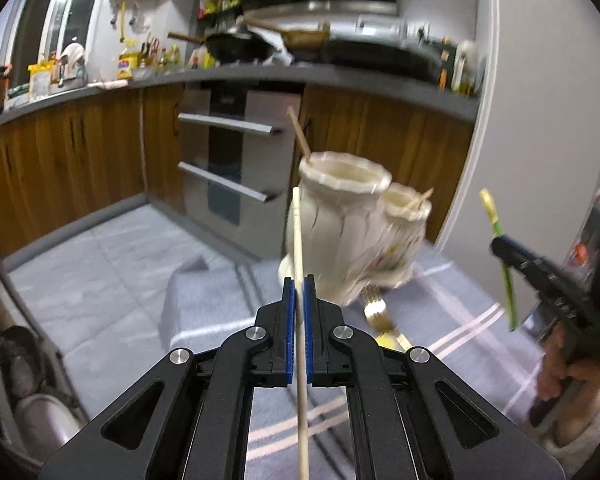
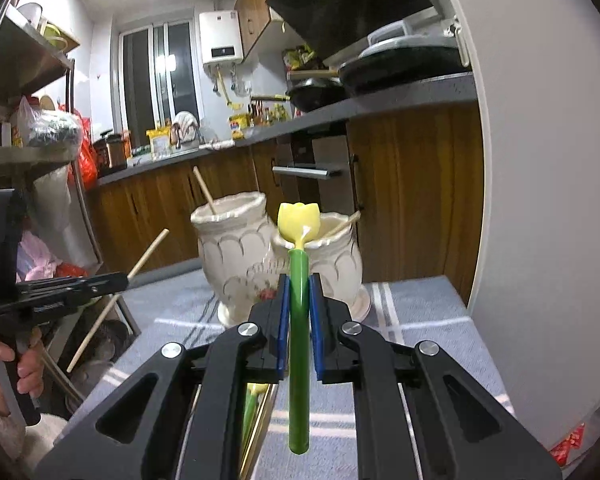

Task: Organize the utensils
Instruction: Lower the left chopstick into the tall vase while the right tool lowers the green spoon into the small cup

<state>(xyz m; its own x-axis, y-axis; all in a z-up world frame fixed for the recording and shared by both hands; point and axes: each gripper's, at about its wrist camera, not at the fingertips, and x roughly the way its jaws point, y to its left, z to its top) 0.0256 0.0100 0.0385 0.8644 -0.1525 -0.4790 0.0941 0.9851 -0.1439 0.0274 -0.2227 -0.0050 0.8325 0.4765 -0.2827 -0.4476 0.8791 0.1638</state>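
Observation:
A cream double-pot ceramic utensil holder (image 1: pixel 352 224) (image 2: pixel 260 256) stands on a grey striped tablecloth (image 1: pixel 440 320) (image 2: pixel 412 320). One wooden chopstick (image 1: pixel 299 133) (image 2: pixel 204 190) leans in the larger pot, another (image 1: pixel 420 200) (image 2: pixel 346 222) in the smaller. My left gripper (image 1: pixel 299 286) is shut on a pale wooden chopstick (image 1: pixel 298 240), held upright just before the holder; it also shows in the right wrist view (image 2: pixel 116 280). My right gripper (image 2: pixel 299 284) is shut on a green-handled utensil with a yellow tulip tip (image 2: pixel 299 280), in front of the holder; it also shows at right in the left wrist view (image 1: pixel 504 252).
A gold fork (image 1: pixel 378 314) lies on the cloth beside the holder's base. A gold utensil and another green-handled one (image 2: pixel 256 412) lie under my right gripper. A kitchen counter (image 1: pixel 220 76) with pans and wooden cabinets runs behind. A white fridge wall (image 2: pixel 540 200) stands at right.

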